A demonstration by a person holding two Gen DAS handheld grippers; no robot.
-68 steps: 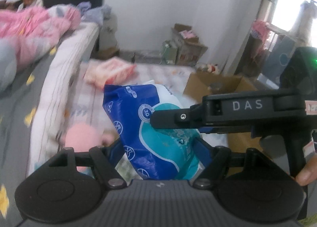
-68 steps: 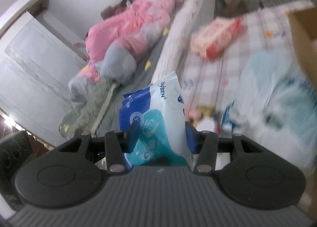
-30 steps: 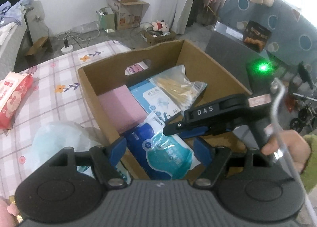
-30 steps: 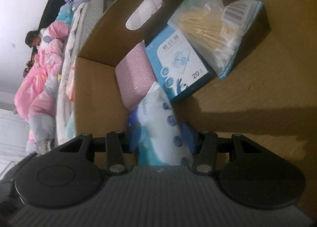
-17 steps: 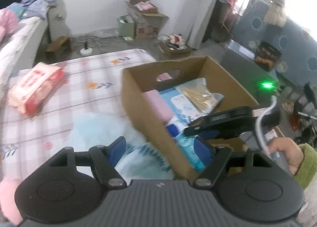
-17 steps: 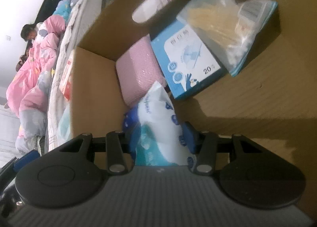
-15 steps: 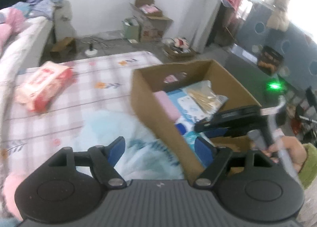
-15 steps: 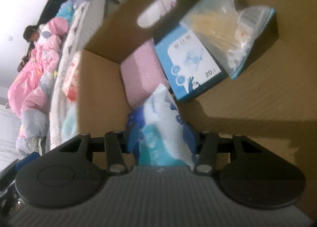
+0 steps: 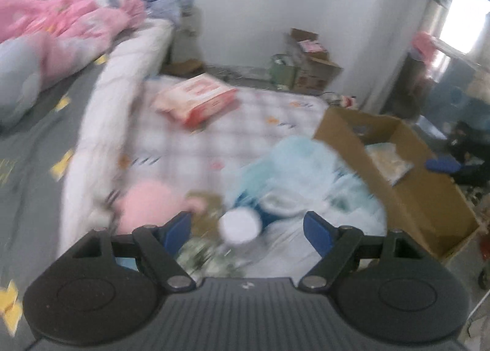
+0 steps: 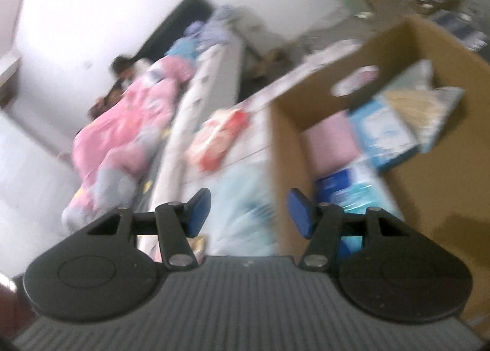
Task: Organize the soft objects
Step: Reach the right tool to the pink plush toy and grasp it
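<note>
Both views smeared by motion.

Step in hand, as I read it: fetch the next soft thing off the mattress [image 9: 245, 133] and carry it to the cardboard box [image 9: 428, 198].

Left gripper [image 9: 248, 228]: released, jaws wide, nothing between them, aimed at the heap by the mattress's near edge. There: pale blue plastic pack [image 9: 306, 167] against the box's outer wall, pink plush [image 9: 147, 201] by the bed-side edge, a white round cap [image 9: 240, 224]. Best to square the jaws across one item and pinch its bulk, not loose film.

Right gripper [image 10: 248, 213]: jaws opening, empty, astride the box's near wall.

Red-and-white wipes pack [image 9: 199, 98] lies near the mattress's far edge.

Box holds: blue-white pack [image 10: 352, 185] at near corner, pink pad [image 10: 327, 140], blue carton [image 10: 382, 133], clear bag of sticks [image 10: 428, 106].
</note>
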